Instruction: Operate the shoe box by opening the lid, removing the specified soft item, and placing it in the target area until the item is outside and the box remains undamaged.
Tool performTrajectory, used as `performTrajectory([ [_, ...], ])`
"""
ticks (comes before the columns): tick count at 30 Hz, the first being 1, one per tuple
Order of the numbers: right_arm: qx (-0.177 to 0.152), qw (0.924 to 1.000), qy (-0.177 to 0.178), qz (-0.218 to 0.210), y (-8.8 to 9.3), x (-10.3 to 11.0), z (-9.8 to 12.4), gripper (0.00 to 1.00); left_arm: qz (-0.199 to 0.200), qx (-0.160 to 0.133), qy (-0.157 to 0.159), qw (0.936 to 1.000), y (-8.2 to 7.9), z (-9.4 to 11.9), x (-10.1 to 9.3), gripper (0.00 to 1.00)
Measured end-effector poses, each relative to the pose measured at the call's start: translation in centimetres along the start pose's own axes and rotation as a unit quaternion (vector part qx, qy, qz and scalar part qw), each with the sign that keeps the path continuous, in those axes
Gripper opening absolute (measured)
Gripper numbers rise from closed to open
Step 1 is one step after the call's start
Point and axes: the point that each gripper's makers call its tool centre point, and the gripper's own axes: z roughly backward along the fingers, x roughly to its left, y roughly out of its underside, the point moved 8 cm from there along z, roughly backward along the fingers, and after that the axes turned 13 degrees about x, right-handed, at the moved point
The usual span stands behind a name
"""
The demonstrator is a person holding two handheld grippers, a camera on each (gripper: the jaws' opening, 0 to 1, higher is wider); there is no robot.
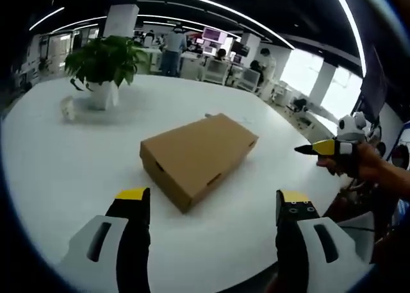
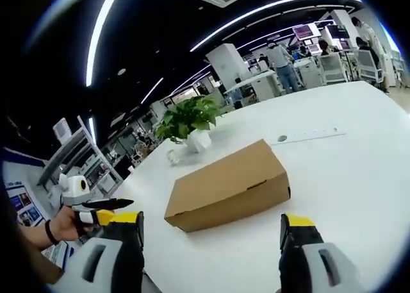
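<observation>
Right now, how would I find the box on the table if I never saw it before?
Look at the big white table with a leafy potted plant near its far edge. Closer than the plant, alone in the middle, lies the box. It is plain brown cardboard, long and low, with its lid shut, and it is the only brown thing on the white top.

**Lighting and picture quality**

Bright, even light from long ceiling strips [image 1: 211, 1]; these bow strongly toward the rim in both views, fisheye distortion. White table [image 1: 57, 171] reflects light, mildly washed out beyond the jaws. Windows [image 1: 320, 81] right of the jaws in the left gripper view blown out. Cardboard box [image 2: 227, 187] sharp, with a soft, narrow shadow at its base. Background desks slightly soft. Ceiling dark.
</observation>
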Motion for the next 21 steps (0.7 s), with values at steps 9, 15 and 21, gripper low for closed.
performTrajectory([
  [9, 0.021, 0.9998, -0.001, 0.002, -1.3, -1.9, -1.7, 0.86, 0.012, 0.004, 0.001, 0.9999, -0.4, -1.4, 0.5, 0.78],
  [15, 0.037, 0.9993, -0.003, 0.003, -2.2, -3.0, -3.3, 0.85, 0.009, 0.009, -0.004, 0.9999, -0.8, -2.8, 0.7, 0.78],
  [21, 0.053, 0.9986, -0.002, 0.000, -3.2, -3.8, -5.0, 0.85, 0.020, 0.016, -0.013, 0.9996, -0.9, -4.0, 1.3, 0.77],
])
